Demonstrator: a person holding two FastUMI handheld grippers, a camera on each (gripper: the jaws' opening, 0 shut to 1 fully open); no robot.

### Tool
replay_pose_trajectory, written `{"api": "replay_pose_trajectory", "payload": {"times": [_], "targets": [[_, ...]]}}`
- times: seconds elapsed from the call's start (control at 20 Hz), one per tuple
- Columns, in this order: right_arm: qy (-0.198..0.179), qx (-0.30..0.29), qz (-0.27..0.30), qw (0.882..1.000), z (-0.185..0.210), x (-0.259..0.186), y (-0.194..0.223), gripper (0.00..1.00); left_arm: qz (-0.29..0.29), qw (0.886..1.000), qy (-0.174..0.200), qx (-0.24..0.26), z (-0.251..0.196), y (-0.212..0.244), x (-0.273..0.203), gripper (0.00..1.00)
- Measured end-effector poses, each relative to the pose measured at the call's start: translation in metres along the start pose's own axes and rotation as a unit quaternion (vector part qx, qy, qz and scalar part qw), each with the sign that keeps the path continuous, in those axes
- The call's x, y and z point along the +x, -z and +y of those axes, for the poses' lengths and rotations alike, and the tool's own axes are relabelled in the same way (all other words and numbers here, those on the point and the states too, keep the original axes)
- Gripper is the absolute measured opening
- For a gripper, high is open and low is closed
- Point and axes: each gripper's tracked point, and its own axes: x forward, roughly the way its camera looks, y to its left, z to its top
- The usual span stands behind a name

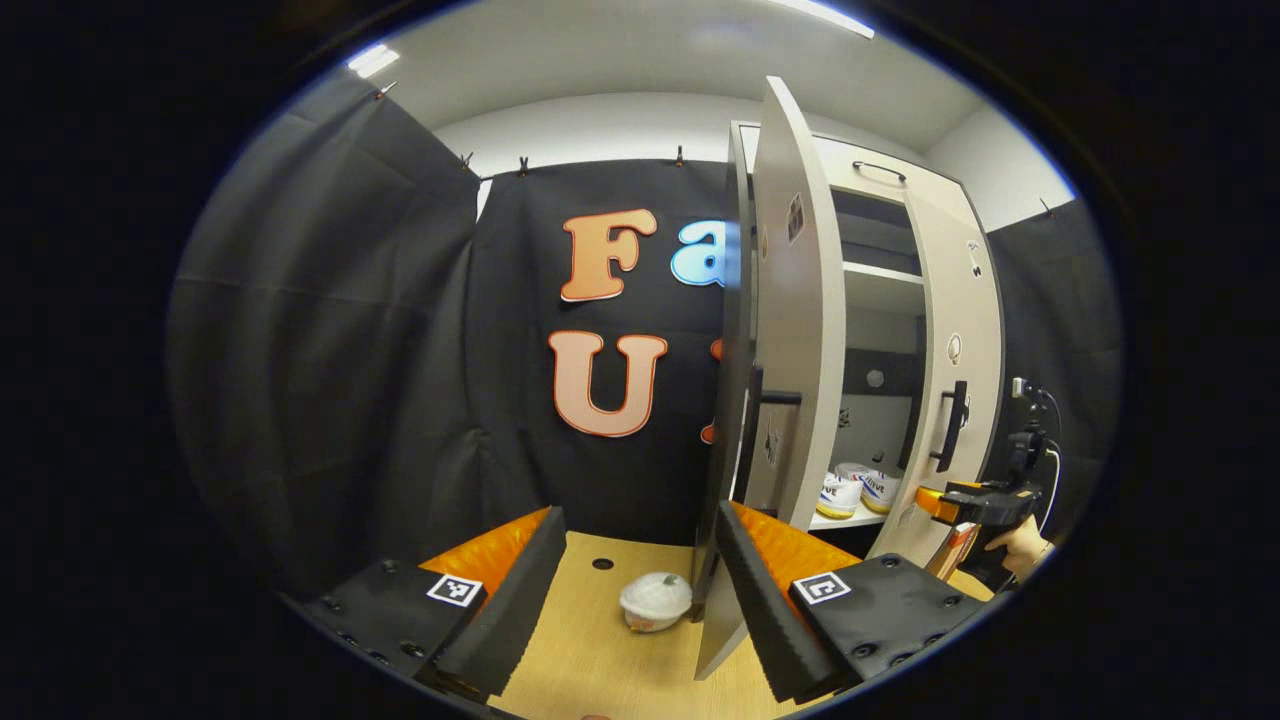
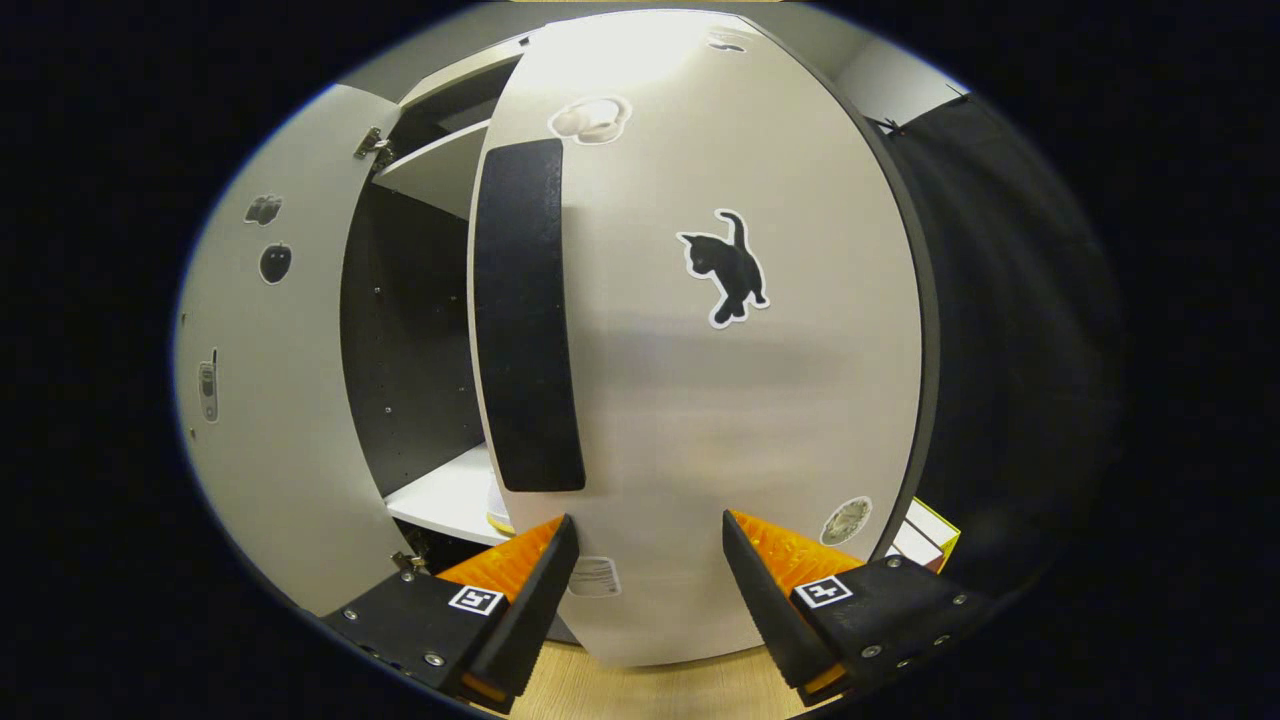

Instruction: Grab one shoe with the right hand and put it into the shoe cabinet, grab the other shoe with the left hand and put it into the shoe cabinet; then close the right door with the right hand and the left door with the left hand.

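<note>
My left gripper (image 1: 640, 590) hangs spread wide and empty, the left door (image 1: 795, 330) at one o'clock. Both shoes (image 1: 858, 492) sit inside the shoe cabinet (image 1: 885, 290) at two o'clock. My right gripper (image 2: 645, 575), jaws released, faces the right door (image 2: 720, 400) at twelve o'clock

We face the right door (image 2: 720, 400) of the shoe cabinet (image 2: 430, 170) at close range, partly swung toward shut. Our right gripper (image 2: 645, 565) sits at the door's lower face, fingers spread apart, nothing between them. Black handle (image 2: 527, 320) near the door's left edge; cat sticker (image 2: 727, 267) right of it. Left door (image 2: 270, 400) stands open beyond.
</note>
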Motion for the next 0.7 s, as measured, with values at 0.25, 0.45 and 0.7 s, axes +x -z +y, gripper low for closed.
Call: {"api": "replay_pose_trajectory", "payload": {"times": [0.25, 0.45, 0.7], "targets": [[0.018, -0.005, -0.004, 1.0, 0.001, 0.006, -0.001, 0.9, 0.015, 1.0, 0.006, 0.011, 0.002, 0.036, 0.022, 0.95], [0.029, -0.006, 0.002, 1.0, 0.001, 0.008, -0.001, 0.9, 0.03, 0.999, 0.018, 0.03, -0.007, 0.062, 0.039, 0.97], [0.046, -0.018, 0.008, 0.999, 0.001, 0.008, -0.003, 0.9, 0.055, 0.997, 0.052, 0.014, -0.024, 0.09, 0.049, 0.99]]}}
